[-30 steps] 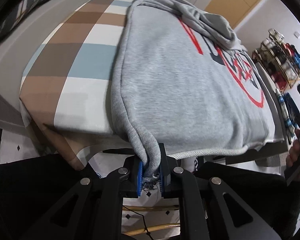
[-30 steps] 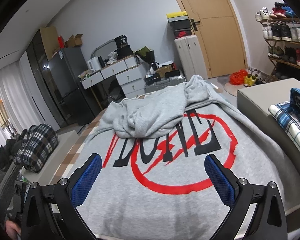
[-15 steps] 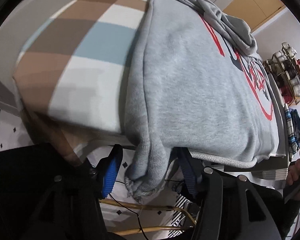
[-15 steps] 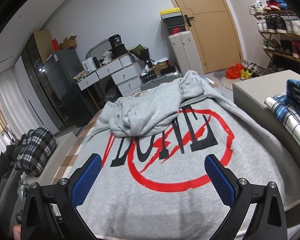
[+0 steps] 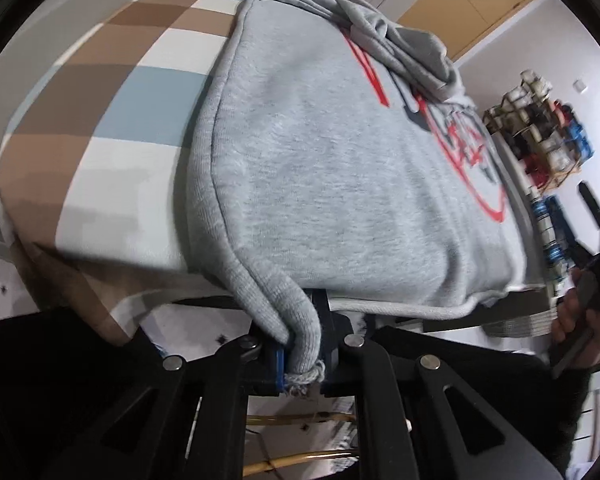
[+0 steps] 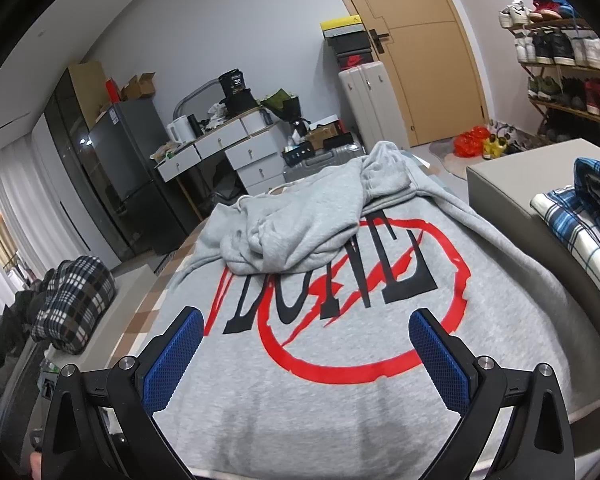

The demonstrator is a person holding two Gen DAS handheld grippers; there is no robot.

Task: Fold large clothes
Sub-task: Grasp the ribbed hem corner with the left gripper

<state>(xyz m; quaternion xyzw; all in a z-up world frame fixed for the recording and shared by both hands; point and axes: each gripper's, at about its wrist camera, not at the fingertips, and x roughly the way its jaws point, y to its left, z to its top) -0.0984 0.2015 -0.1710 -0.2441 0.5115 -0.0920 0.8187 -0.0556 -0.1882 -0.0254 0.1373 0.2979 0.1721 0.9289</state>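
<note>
My left hand-held gripper [image 5: 302, 354] is closing its jaws on the near corner of the grey sweatshirt [image 5: 340, 168], right where the ribbed hem droops over the edge of the bench [image 5: 112, 148]. The bunched cloth sits pinched between the blue pads [image 5: 280, 364], with a frayed knot of thread poking out below. The rest of the sweatshirt lies spread flat across the checked cover, stretching away from me, its sleeves heaped at the far end. My right hand-held gripper [image 6: 304, 356] hangs released, jaws wide apart, above the near hem, with the red and black print [image 6: 340, 292] showing between its pads and nothing clasped. A folded blue plaid shirt [image 6: 580, 216] rests off to the right.
</note>
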